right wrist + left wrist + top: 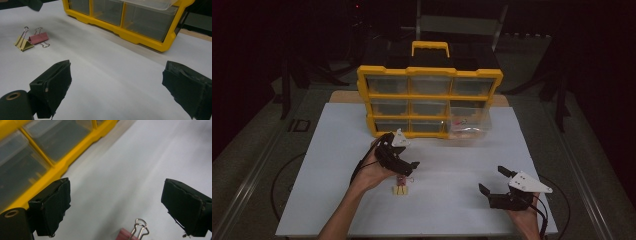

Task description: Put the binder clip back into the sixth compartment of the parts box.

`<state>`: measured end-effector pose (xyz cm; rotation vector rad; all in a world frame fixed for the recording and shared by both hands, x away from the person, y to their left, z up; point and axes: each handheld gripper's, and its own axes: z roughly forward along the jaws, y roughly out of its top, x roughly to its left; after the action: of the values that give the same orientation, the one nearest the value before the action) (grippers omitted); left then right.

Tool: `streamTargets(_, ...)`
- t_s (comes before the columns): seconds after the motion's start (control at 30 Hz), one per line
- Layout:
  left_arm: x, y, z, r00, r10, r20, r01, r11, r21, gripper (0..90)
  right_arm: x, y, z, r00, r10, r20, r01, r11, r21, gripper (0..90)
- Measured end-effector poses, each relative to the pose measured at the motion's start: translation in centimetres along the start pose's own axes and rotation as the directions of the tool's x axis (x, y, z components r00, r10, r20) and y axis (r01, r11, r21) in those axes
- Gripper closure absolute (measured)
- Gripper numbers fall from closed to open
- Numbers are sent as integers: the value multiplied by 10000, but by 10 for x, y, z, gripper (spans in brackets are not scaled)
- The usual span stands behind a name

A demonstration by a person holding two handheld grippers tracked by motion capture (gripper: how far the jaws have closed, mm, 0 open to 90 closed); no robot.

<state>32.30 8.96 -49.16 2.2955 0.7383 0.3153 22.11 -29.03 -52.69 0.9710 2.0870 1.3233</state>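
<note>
A dark room surrounds a white table [362,140] carrying a yellow drawer organizer [429,102] with one clear drawer [469,122] pulled out. The left gripper [404,167], jaws spread, hovers just above a pink binder clip [38,38] touching a yellow binder clip [23,44]. The right gripper [492,181] rests well apart, jaws spread.

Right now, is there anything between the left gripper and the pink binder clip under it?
Nothing visible. The left gripper hangs open above the pink binder clip, with bare white table between the jaws; the yellow clip lies beside it.

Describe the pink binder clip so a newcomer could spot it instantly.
Start at the yellow drawer organizer at the back of the white table. In front of it, under the left tongs, lie two binder clips. It's the pink clip; its neighbour is pale yellow.
</note>
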Motion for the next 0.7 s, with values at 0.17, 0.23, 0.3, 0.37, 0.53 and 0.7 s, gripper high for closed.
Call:
streamTargets(0.17,-5,-11,5,10000,-56,13,56,9996,268,97,0,0,-1,10000,38,31,-38,10000,1,79)
streamTargets(0.23,-7,-16,7,10000,-86,-7,86,9993,360,102,0,0,-1,10000,32,33,-32,10000,-3,80)
streamTargets(0.3,-9,-21,10,9999,-142,-47,144,9987,494,111,0,0,-1,10000,13,30,-13,10000,-13,80)
streamTargets(0.37,-9,-25,12,9999,-150,-36,152,9979,624,120,0,0,-1,10000,42,27,-42,10000,-3,80)
streamTargets(0.53,-8,-35,16,9996,-247,-100,255,9955,916,156,0,0,-1,10000,24,45,-24,10000,-31,79)
streamTargets(0.7,-3,-40,11,9991,-423,23,419,9947,935,283,0,0,-1,10000,26,49,-26,10000,-14,80)
